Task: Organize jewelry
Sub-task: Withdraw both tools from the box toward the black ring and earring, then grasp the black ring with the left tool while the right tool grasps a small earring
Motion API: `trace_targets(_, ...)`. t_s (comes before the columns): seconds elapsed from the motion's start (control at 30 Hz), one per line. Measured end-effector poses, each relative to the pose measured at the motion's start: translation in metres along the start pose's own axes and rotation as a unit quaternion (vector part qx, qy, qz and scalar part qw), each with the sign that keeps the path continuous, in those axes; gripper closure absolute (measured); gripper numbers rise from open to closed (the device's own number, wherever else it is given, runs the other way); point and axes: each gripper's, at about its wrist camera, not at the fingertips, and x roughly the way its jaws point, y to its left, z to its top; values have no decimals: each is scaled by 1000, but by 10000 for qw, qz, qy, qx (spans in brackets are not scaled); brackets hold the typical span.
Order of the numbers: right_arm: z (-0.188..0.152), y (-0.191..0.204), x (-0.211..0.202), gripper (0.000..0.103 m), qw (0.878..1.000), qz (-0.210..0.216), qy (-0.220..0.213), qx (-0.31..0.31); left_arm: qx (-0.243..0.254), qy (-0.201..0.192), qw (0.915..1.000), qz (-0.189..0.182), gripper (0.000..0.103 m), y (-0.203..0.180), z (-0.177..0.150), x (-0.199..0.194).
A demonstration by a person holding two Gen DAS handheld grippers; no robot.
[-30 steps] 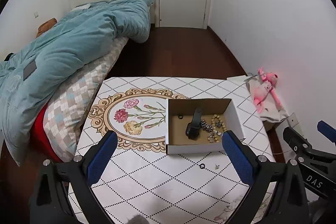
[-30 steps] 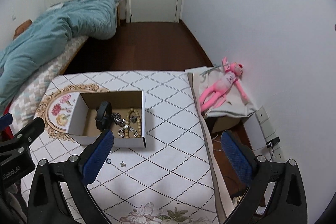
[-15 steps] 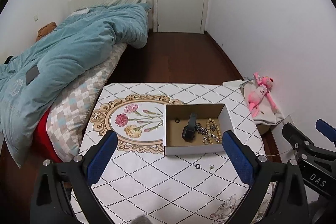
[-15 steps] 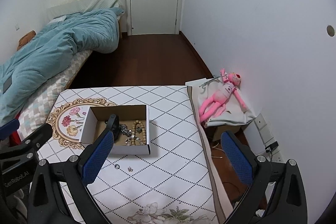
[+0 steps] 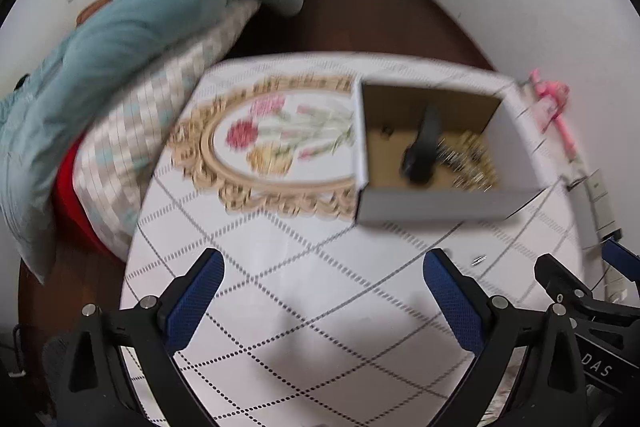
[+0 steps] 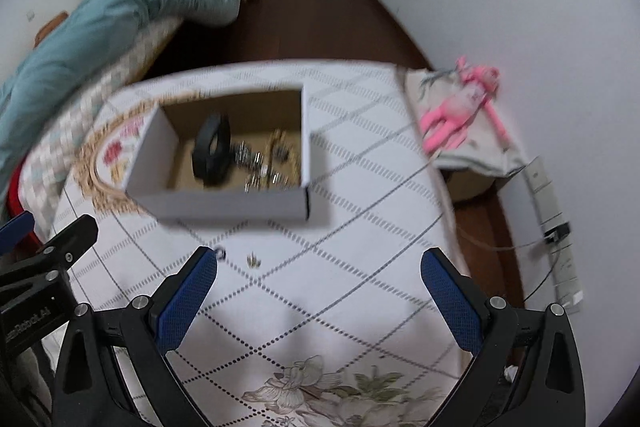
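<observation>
Both claws hang wide open over a desk (image 6: 360, 227) covered in a white diamond-patterned cloth, gripping and touching nothing. The left claw (image 5: 320, 291) and right claw (image 6: 318, 287) each show blue-padded fingers spread far apart. Beyond them sits an open cardboard box (image 6: 236, 205) holding a black watch (image 6: 212, 151) beside a blurred tangle of what may be beaded bracelets (image 6: 272, 163). On the cloth, just before the box, lie a small ring (image 6: 219, 251) and a tiny earring (image 6: 252, 259).
</observation>
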Motion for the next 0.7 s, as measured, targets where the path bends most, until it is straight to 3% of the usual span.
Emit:
trace_targets(0.13,-13,10,40,0,9996,65,277,-91,22,263,9995,163,1,5,-10,27)
trace_targets(0.37,-24,25,78,4,9991,217,334,-148,-10,601,9976,340,1,19,-25,58)
trace_targets(0.57,-26,41,83,45,9989,227,129,-390,3,729,9966,372,1,24,-31,70)
trace_targets(0.67,-27,47,81,72,9982,273,-4,-534,-55,729,9968,308,1,26,-33,72)
trace_targets(0.7,-27,48,81,88,9981,270,-31,-559,-64,733,9969,282,1,26,-33,71)
